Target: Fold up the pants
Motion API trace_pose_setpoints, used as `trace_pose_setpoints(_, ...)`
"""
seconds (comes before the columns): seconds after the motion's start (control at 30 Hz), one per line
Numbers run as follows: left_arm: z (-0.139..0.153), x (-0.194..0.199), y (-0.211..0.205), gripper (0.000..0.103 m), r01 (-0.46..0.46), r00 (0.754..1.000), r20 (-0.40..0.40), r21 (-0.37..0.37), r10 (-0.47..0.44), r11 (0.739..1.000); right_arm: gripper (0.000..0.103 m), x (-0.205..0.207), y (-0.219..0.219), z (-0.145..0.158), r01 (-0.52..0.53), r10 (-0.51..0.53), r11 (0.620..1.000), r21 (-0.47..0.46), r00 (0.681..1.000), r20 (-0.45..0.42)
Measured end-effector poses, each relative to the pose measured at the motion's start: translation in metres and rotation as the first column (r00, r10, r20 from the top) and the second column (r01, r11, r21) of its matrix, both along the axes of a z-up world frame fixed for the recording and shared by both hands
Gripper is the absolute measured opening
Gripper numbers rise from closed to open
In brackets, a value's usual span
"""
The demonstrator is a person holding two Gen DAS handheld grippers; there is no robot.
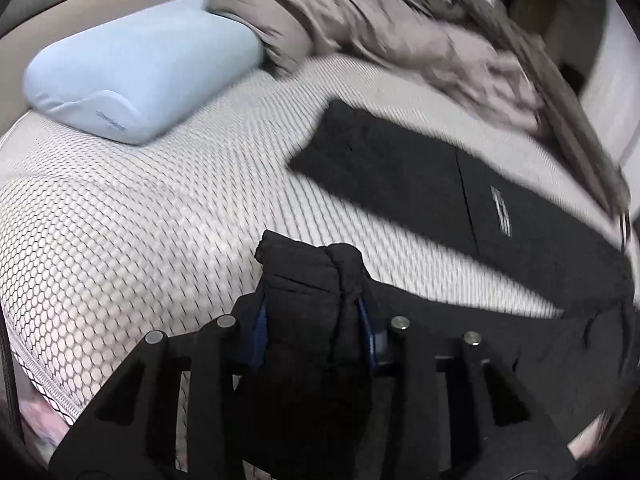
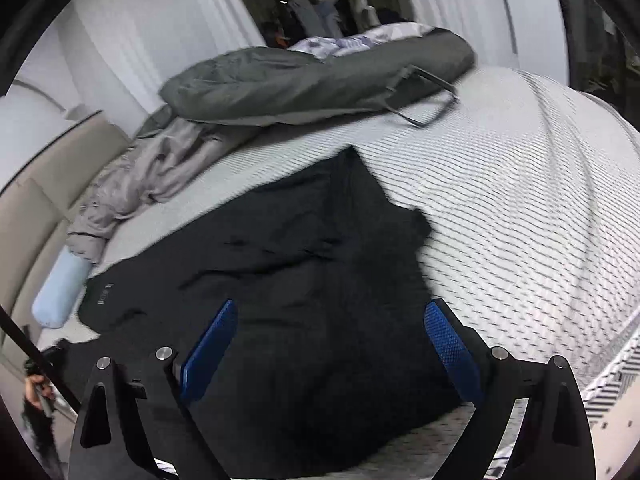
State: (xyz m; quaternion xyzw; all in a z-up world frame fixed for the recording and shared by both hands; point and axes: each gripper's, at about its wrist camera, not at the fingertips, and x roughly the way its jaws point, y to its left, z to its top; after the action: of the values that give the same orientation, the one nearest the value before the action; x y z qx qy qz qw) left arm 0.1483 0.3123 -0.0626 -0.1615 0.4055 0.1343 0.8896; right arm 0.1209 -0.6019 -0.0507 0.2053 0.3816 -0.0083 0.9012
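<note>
Pants (image 2: pixel 304 264): black, spread flat on my bed's mesh mattress (image 2: pixel 520 208), one leg reaching toward the pillow.
My left claw (image 1: pixel 310 328): pinching a bunched fold of the pants, cloth standing up between the pads.
My right claw (image 2: pixel 326 344): spread wide above the pants, blue pads (image 2: pixel 210 344) touching nothing.
Pillow (image 1: pixel 136 68): pale blue, beyond the pants.
Grey blanket (image 1: pixel 380 28): crumpled behind the pants.

Pants (image 2: pixel 304 280) spread flat on mattress (image 2: pixel 520 200), one leg (image 1: pixel 440 184) stretched toward pillow (image 1: pixel 140 68). Blanket (image 1: pixel 360 28) bunched behind pants. Bag (image 2: pixel 312 84) lies on mattress beyond blanket.
</note>
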Motion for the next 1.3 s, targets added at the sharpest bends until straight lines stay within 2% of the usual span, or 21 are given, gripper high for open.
trace_pose_setpoints(0.1,-0.010,0.012,0.009,0.033,-0.061,0.997,-0.057,-0.032,0.059,0.998,0.094,0.003,-0.012,-0.010,0.030,-0.029,0.999,0.019,0.999,-0.024)
trace_pose_setpoints(0.13,-0.017,0.015,0.007,0.033,-0.059,0.995,-0.083,-0.017,0.058,0.998,0.092,0.004,-0.014,-0.012,0.014,-0.014,1.000,0.024,1.000,-0.027)
trace_pose_setpoints(0.23,-0.022,0.013,0.001,0.034,-0.055,0.995,-0.088,0.014,0.056,0.998,0.092,0.006,-0.013,-0.018,-0.025,0.026,1.000,0.018,0.998,-0.063)
trace_pose_setpoints(0.3,-0.022,0.011,0.002,0.035,-0.057,0.994,-0.088,0.002,0.057,0.998,0.086,0.001,-0.017,-0.027,-0.033,0.040,0.996,0.082,0.996,-0.083)
trace_pose_setpoints(0.4,-0.022,0.006,0.008,0.036,-0.058,0.995,-0.086,-0.027,0.056,0.998,0.050,-0.009,-0.023,-0.044,-0.047,0.070,0.980,0.194,0.991,-0.113)
trace_pose_setpoints(0.43,-0.020,0.002,0.009,0.036,-0.060,0.995,-0.081,-0.036,0.057,0.998,0.027,-0.012,-0.025,-0.044,-0.041,0.064,0.979,0.201,0.992,-0.112)
trace_pose_setpoints(0.47,-0.019,-0.001,0.009,0.037,-0.061,0.995,-0.079,-0.040,0.057,0.997,0.015,-0.016,-0.027,-0.043,-0.058,0.080,0.974,0.219,0.993,-0.091)
trace_pose_setpoints(0.53,-0.017,-0.011,0.011,0.038,-0.059,0.996,-0.076,-0.054,0.055,0.997,0.010,-0.030,-0.033,-0.033,-0.058,0.068,0.972,0.228,0.997,-0.035)
trace_pose_setpoints(0.63,-0.014,-0.011,0.010,0.040,-0.044,0.994,-0.098,-0.030,0.041,0.999,0.011,-0.048,-0.052,-0.033,0.036,-0.028,0.970,0.239,0.999,-0.040)
trace_pose_setpoints(0.7,-0.009,-0.019,0.006,0.051,-0.048,0.993,-0.104,-0.005,0.048,0.999,0.012,-0.050,-0.061,-0.045,0.099,-0.081,0.960,0.260,0.993,-0.081)
trace_pose_setpoints(0.73,-0.005,-0.026,0.006,0.056,-0.059,0.992,-0.109,0.000,0.059,0.998,0.013,-0.051,-0.064,-0.049,0.099,-0.078,0.948,0.301,0.994,-0.081)
trace_pose_setpoints(0.77,-0.001,-0.035,0.006,0.066,-0.073,0.992,-0.102,-0.002,0.072,0.997,0.020,-0.054,-0.065,-0.049,0.091,-0.072,0.939,0.332,0.995,-0.069)
trace_pose_setpoints(0.8,0.003,-0.045,0.007,0.071,-0.082,0.993,-0.086,-0.011,0.080,0.997,0.028,-0.059,-0.064,-0.046,0.075,-0.066,0.935,0.347,0.997,-0.036)
trace_pose_setpoints(0.83,0.010,-0.060,0.006,0.071,-0.085,0.995,-0.058,-0.028,0.084,0.996,0.053,-0.064,-0.061,-0.043,0.057,-0.061,0.932,0.359,0.998,-0.001)
trace_pose_setpoints(0.87,0.014,-0.071,0.005,0.074,-0.085,0.996,-0.042,-0.037,0.083,0.996,0.064,-0.072,-0.059,-0.043,0.043,-0.057,0.929,0.368,0.998,0.025)
trace_pose_setpoints(0.93,0.019,-0.090,0.002,0.081,-0.091,0.996,-0.021,-0.057,0.090,0.994,0.064,-0.084,-0.052,-0.044,0.034,-0.056,0.927,0.373,0.997,0.050)
trace_pose_setpoints(1.03,0.018,-0.116,-0.006,0.081,-0.093,0.996,-0.014,-0.102,0.093,0.990,0.067,-0.086,-0.038,-0.054,0.046,-0.054,0.934,0.355,0.998,0.013)
trace_pose_setpoints(1.1,0.015,-0.128,-0.013,0.081,-0.091,0.996,-0.007,-0.140,0.091,0.986,0.067,-0.076,-0.029,-0.065,0.025,-0.019,0.920,0.391,1.000,-0.019)
trace_pose_setpoints(1.2,0.007,-0.146,-0.023,0.081,-0.083,0.996,0.013,-0.185,0.087,0.979,0.067,-0.064,-0.016,-0.069,0.025,-0.006,0.940,0.342,0.998,-0.056)
trace_pose_setpoints(1.23,0.006,-0.148,-0.025,0.081,-0.078,0.996,0.015,-0.191,0.083,0.979,0.065,-0.061,-0.015,-0.070,0.031,-0.014,0.936,0.351,0.999,-0.050)
trace_pose_setpoints(1.3,0.002,-0.146,-0.029,0.081,-0.072,0.997,0.014,-0.189,0.076,0.979,0.039,-0.057,-0.013,-0.067,0.052,-0.047,0.939,0.339,0.999,-0.024)
